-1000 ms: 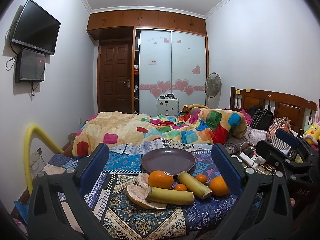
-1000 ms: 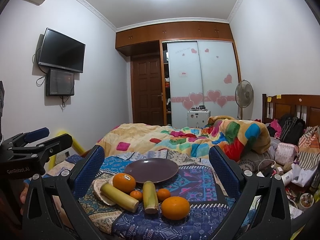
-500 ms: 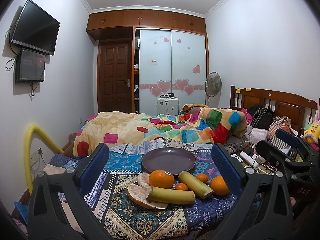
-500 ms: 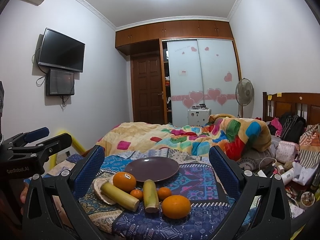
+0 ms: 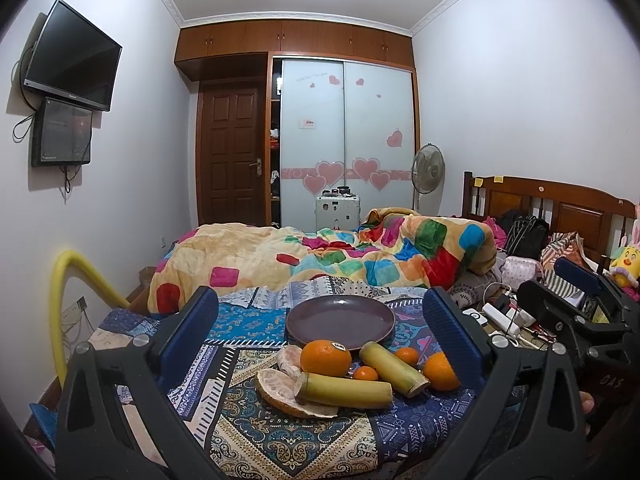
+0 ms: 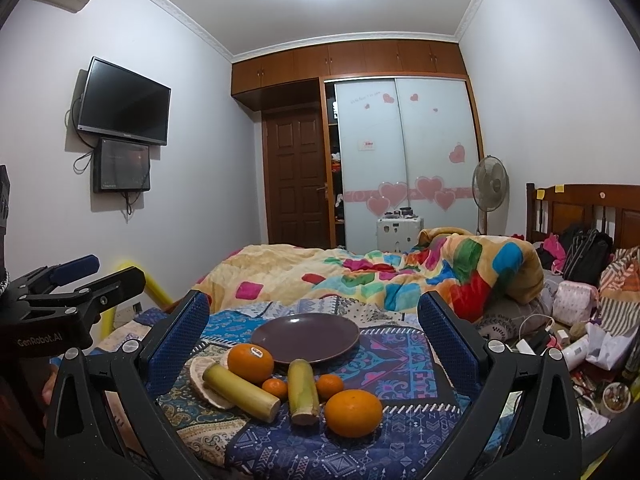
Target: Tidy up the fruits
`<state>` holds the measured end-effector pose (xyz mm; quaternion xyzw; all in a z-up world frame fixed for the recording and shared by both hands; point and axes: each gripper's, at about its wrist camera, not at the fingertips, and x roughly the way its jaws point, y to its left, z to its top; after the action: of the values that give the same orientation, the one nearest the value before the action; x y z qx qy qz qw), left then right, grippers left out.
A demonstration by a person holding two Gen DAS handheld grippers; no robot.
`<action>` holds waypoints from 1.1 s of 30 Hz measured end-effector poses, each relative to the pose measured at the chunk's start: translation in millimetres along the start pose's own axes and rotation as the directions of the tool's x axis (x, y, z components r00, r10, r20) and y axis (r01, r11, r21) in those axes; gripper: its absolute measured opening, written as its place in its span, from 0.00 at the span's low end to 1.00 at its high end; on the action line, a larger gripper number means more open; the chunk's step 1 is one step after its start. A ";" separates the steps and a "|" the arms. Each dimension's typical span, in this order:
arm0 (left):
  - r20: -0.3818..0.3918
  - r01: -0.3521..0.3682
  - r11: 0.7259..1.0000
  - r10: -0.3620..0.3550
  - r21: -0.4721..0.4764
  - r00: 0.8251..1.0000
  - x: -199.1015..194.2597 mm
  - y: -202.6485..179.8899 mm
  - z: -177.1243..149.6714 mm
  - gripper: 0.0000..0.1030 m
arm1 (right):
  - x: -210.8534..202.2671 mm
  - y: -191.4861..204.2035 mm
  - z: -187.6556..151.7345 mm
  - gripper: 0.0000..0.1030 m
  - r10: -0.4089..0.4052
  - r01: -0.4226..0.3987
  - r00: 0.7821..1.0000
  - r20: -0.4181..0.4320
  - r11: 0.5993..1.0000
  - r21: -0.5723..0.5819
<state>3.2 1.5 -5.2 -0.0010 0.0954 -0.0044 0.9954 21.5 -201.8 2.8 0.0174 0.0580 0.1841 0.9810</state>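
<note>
Looking out from the left wrist, the left gripper (image 5: 324, 336) hangs spread wide with nothing between its blue pads (image 5: 188, 336), and the fruit lies ahead of it on the patterned bedspread (image 5: 248, 436). Straight ahead, past the fruit, sits a purple plate (image 5: 340, 320), bare inside. Just nearer than the plate rests a stickered orange (image 5: 325, 358), with peeled pomelo pieces (image 5: 280, 390) to its left and nearer the gripper. Two sugarcane sticks (image 5: 346, 390) lie across the pile, one resting on the pomelo, the other angled toward the right finger. Two small tangerines (image 5: 365, 373) sit between the sticks, and a second orange (image 5: 439, 371) is partly hidden by the right pad. Off to the right, the right gripper (image 5: 576, 300) shows as a dark frame, well apart from the fruit.

From the right wrist, the right gripper (image 6: 314, 336) is likewise released and holds nothing. The plate (image 6: 306, 338) lies straight ahead, and the stickered orange (image 6: 250, 362) touches its near left rim. A sugarcane stick (image 6: 240, 390) slants to the left, another stick (image 6: 303, 390) points almost straight at the camera, and the plain orange (image 6: 353, 413) is closest, slightly right of centre. Far left, the left gripper (image 6: 76, 284) is seen side-on; whether it is spread cannot be told from this view.
</note>
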 end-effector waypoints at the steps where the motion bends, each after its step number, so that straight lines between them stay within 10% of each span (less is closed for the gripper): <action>1: -0.001 -0.001 1.000 0.001 -0.001 1.000 0.0 -0.1 0.0 1.00 | 0.1 0.1 -0.5 1.00 0.000 0.000 1.000 -0.001 1.000 0.001; 18: -0.167 0.014 0.999 -0.020 -0.037 0.986 47.0 4.7 -39.3 1.00 | 38.4 -25.7 -43.3 1.00 -0.006 0.013 0.980 -0.200 0.999 0.037; 33: -0.408 0.026 0.999 -0.042 -0.044 0.912 119.8 -8.4 -101.1 0.99 | 76.4 -49.5 -89.5 0.85 0.025 0.001 0.924 -0.381 0.998 0.067</action>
<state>101.6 -8.2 -127.2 -0.0206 0.3013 -0.0198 0.9531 99.2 -219.0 -97.0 0.0137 0.2535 0.1881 0.9488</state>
